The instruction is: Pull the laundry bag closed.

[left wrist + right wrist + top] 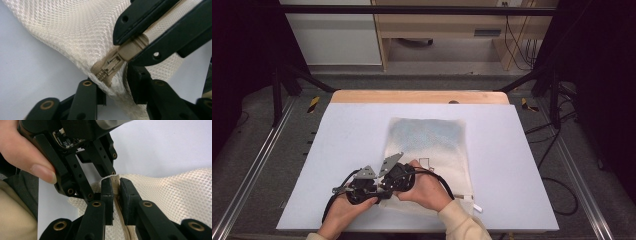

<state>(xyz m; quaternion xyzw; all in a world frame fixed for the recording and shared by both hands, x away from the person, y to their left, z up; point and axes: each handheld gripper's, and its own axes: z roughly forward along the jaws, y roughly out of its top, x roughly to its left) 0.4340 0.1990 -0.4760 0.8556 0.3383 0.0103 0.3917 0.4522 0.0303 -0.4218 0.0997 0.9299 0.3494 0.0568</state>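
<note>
The right hand-held gripper (114, 195) clenches the mesh bag's (427, 145) zipper tape beside the slider (110, 66), bracing it. The left hand-held gripper (112, 87) (jaws not yet pinching) straddles that slider to pull it.

Cream mesh zip bag (427, 145) lies flat mid-surface, near corner lifted and bunched. Beige zipper slider (110, 65) sits at that corner, pull tab sticking out; zip looks closed, though hard to tell.
</note>
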